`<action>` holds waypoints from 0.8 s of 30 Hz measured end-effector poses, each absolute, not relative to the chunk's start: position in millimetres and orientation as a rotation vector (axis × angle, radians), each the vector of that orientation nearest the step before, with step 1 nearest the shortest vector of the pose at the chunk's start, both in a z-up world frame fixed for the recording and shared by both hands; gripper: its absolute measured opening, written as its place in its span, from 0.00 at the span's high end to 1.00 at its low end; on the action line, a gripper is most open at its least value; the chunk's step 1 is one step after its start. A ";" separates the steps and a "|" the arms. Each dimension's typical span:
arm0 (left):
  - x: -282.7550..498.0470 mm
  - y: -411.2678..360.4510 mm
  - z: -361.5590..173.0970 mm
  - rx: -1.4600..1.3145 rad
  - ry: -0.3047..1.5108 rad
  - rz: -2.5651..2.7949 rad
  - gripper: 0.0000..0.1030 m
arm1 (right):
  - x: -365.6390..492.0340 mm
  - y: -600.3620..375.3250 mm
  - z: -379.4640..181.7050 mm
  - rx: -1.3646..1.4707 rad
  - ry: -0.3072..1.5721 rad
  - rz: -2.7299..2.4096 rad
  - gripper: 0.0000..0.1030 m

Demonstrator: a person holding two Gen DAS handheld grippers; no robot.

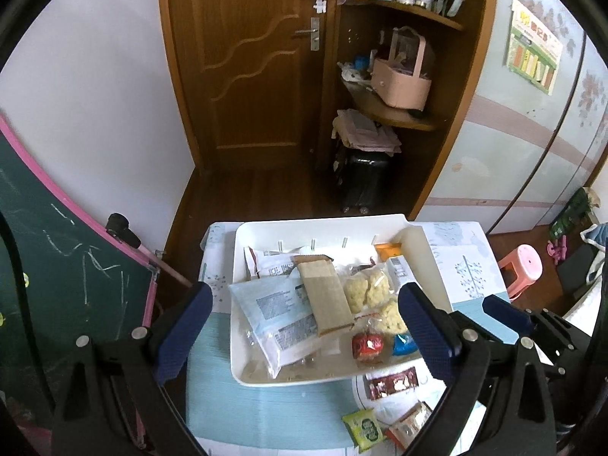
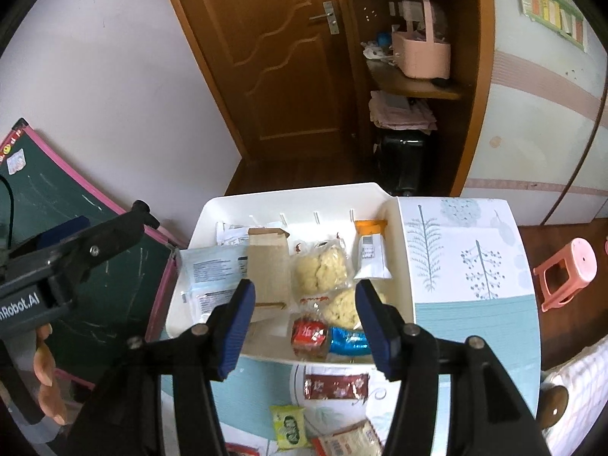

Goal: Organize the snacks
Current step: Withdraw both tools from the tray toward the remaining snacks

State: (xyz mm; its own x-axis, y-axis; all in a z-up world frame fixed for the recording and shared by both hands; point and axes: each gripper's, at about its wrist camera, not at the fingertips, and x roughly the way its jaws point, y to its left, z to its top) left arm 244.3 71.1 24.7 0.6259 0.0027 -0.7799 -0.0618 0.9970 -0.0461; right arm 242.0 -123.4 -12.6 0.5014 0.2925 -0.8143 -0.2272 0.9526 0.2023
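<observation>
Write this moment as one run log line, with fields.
stage: between picks | left gripper: open, empty | right gripper: open, empty | white tray: holds snacks | green packet: outside tray

Ahead of the grippers: closed brown wooden door (image 1: 254, 64) in a white wall (image 1: 95, 87). Right of it, wooden corner shelves (image 1: 410, 114) with clutter and a pink basket (image 1: 402, 83). Far right, pale wardrobe (image 1: 524, 144); pink stool (image 2: 566, 273) on wood floor (image 1: 250, 193). Left: green chalkboard (image 1: 64, 262).

tray (image 2: 288, 199): was smooth white plastic
door (image 1: 247, 57): was glossy wood
snack wrappers (image 2: 336, 385): were shiny film
stool (image 2: 566, 273): was pink plastic
</observation>
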 end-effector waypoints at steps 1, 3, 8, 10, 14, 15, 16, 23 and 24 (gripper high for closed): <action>236.9 71.2 28.7 -0.069 0.887 0.033 0.05 | 236.5 -124.6 -7.9 0.076 0.990 0.311 0.46; 223.4 71.4 35.0 -0.067 0.877 0.021 0.05 | 225.1 -126.1 -0.3 0.078 0.974 0.303 0.43; 182.9 69.8 44.4 -0.047 0.857 -0.015 0.05 | 189.2 -129.2 15.8 0.081 0.934 0.278 0.36; 167.2 68.5 43.2 -0.043 0.852 -0.034 0.05 | 175.2 -130.3 18.2 0.086 0.928 0.269 0.34; 136.6 64.4 28.6 -0.032 0.863 -0.071 0.05 | 143.1 -135.5 13.0 0.095 0.929 0.237 0.29; 131.0 62.9 23.0 -0.030 0.867 -0.078 0.05 | 134.5 -137.0 8.3 0.097 0.936 0.225 0.29; 126.5 61.2 17.2 -0.029 0.873 -0.084 0.05 | 128.8 -138.1 4.3 0.098 0.942 0.218 0.28; 97.3 56.8 -49.3 -0.029 0.972 -0.130 0.05 | 92.1 -148.6 -51.6 0.112 1.062 0.152 0.28; 93.3 55.8 -63.4 -0.024 0.993 -0.140 0.05 | 89.1 -151.4 -60.9 0.115 1.079 0.144 0.28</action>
